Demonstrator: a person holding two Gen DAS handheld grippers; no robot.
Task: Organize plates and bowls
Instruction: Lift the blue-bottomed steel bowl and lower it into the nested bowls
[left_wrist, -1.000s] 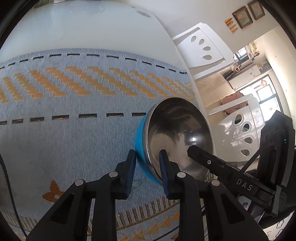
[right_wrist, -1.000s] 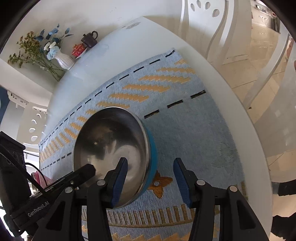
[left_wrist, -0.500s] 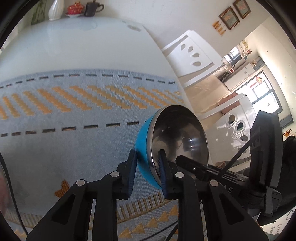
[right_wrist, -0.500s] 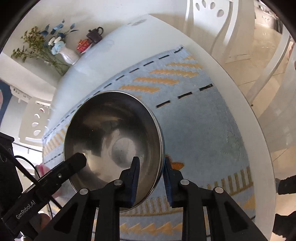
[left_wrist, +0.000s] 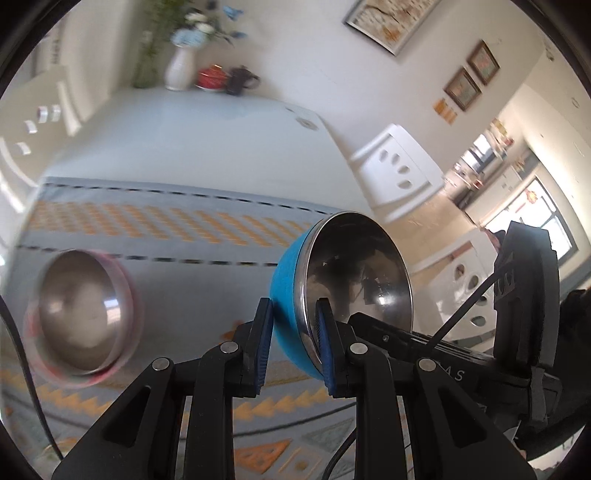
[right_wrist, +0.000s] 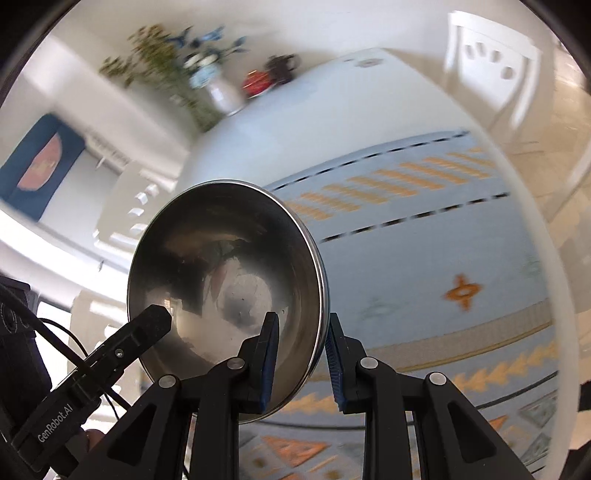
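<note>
Bowl (left_wrist: 354, 280) up off the cloth, blue outside, steel inside, and it's pinched from both sides at once! Left gripper (left_wrist: 293, 343) has its 2 blue pads clamped on the rim, 1 against the blue shell, 1 inside the steel. Right gripper (right_wrist: 301, 354) bites the opposite edge the same way, rim squeezed between its pads.

Left wrist view gives us something extra: a 2nd bowl (left_wrist: 83, 314), steel with a pinkish outside, blurred, sitting on the patterned tablecloth (left_wrist: 177, 229) well off to the left. Right wrist view doesn't show that one at all. Left view also catches the right gripper's black body coming in from the right, plus picture frames (left_wrist: 471, 75) on the wall.

Right view has the held bowl's mirror-like inside facing the lens, and the left gripper's finger (right_wrist: 147, 325) reaching in from the lower left. Both views share the white vase of flowers (right_wrist: 221, 92) at the table's (right_wrist: 332, 110) far end and a white chair (left_wrist: 399, 170).
</note>
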